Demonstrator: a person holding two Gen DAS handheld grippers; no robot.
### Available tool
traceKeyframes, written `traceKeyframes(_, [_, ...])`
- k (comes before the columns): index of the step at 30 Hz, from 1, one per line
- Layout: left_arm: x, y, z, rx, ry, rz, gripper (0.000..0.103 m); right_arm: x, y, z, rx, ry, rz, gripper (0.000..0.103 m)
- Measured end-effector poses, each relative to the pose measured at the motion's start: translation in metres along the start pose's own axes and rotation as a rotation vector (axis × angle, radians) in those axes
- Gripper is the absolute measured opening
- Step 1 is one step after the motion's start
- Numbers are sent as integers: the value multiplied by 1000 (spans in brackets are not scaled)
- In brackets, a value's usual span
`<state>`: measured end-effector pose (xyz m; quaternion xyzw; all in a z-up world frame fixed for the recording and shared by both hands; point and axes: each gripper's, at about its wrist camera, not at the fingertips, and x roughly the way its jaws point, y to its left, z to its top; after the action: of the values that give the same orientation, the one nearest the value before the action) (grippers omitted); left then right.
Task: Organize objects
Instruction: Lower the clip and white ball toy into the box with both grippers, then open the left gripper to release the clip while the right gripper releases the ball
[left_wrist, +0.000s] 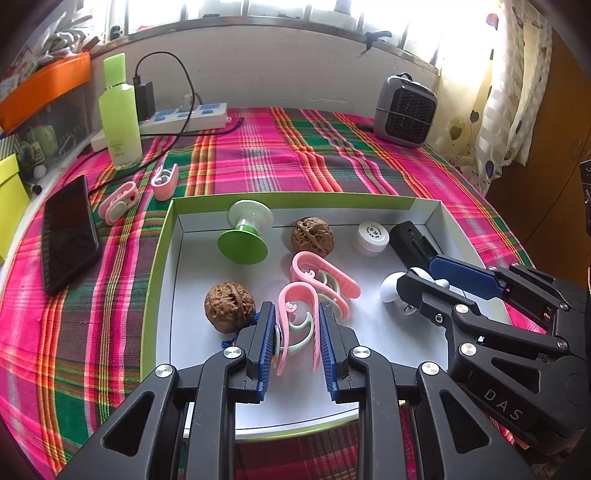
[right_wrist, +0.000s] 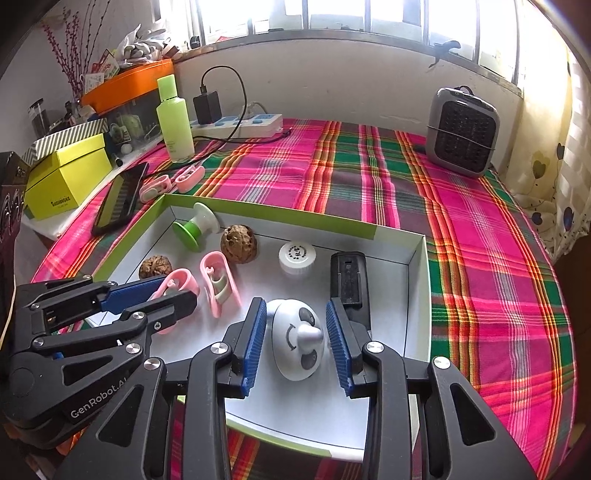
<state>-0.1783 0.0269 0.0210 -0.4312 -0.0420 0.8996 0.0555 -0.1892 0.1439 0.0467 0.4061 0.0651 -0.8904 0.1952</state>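
A white box lid with green rim (left_wrist: 162, 236) (right_wrist: 421, 258) lies on the plaid cloth. My left gripper (left_wrist: 297, 317) is shut on a pink clip (left_wrist: 295, 325), which also shows in the right wrist view (right_wrist: 181, 284). A second pink clip (left_wrist: 325, 280) (right_wrist: 219, 284) lies beside it. My right gripper (right_wrist: 297, 317) (left_wrist: 439, 277) is open, its jaws on either side of a white panda-face toy (right_wrist: 299, 339) without touching it. In the box are two walnuts (left_wrist: 229, 306) (left_wrist: 312, 234), a green-and-white spool (left_wrist: 245, 236), a white cap (left_wrist: 373, 236) and a black block (left_wrist: 412, 242).
Outside the box, at the left, lie two more pink clips (left_wrist: 118, 202) (left_wrist: 165, 181), a black phone (left_wrist: 68, 234), a green bottle (left_wrist: 120, 110) and a power strip (left_wrist: 184, 116). A grey heater (left_wrist: 404, 110) stands at the back right. A yellow box (right_wrist: 68, 184) sits far left.
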Motion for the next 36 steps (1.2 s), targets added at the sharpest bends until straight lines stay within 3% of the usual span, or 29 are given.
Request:
traceKeyframes(18, [0,-2,0,6,-2,3,22,-4,2,-1,3,-6,11,35])
traceKeyframes(36, [-2,-4,-1,10,-8,23,38,-7,2,-4,14,-8,8,36])
